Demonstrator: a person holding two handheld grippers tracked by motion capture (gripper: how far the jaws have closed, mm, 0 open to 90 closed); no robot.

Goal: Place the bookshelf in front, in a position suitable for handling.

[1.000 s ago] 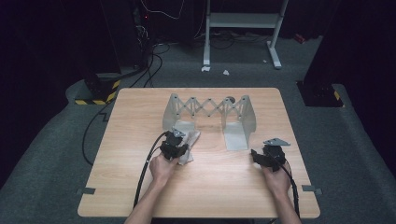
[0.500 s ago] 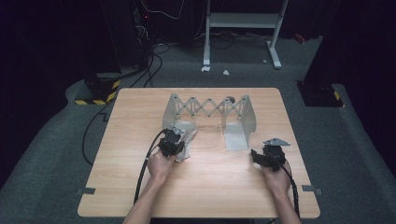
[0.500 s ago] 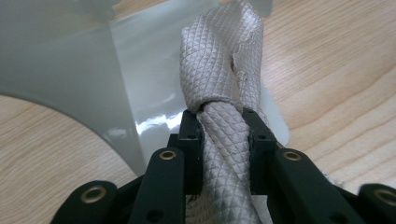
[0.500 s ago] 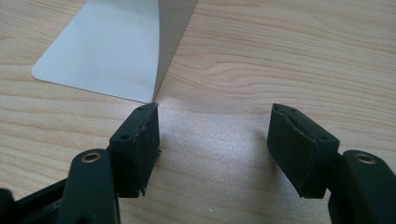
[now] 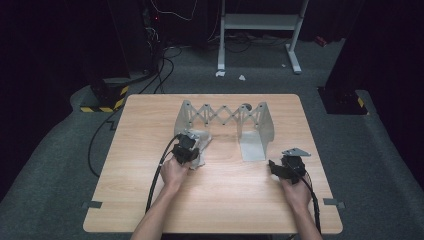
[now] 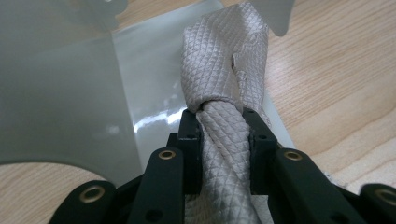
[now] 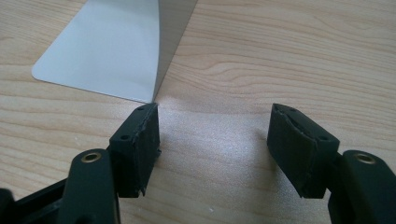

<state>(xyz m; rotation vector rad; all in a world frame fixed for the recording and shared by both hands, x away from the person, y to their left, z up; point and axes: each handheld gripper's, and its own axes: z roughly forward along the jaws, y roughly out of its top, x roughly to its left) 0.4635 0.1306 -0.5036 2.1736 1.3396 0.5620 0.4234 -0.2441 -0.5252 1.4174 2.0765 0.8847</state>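
A: Where is the cloth (image 6: pixel 226 70) lying?
B: On the rack's left foot plate (image 6: pixel 144 70), its bunched length running straight ahead from the left gripper (image 6: pixel 223 135), whose jaws are clamping it.
A: And the right gripper (image 7: pixel 212 140)?
B: Sitting well apart, jaws gaping over bare table (image 7: pixel 303 46).

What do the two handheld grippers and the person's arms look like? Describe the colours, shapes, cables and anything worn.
Both grippers are black, with two blocky flat-faced jaws on linked arms that have brass-coloured pivot bushings. The left gripper trails a black cable back along the forearm. The right gripper carries a grey three-cornered plate on top and also trails a black cable. The forearms are bare: no sleeves or gloves are visible.
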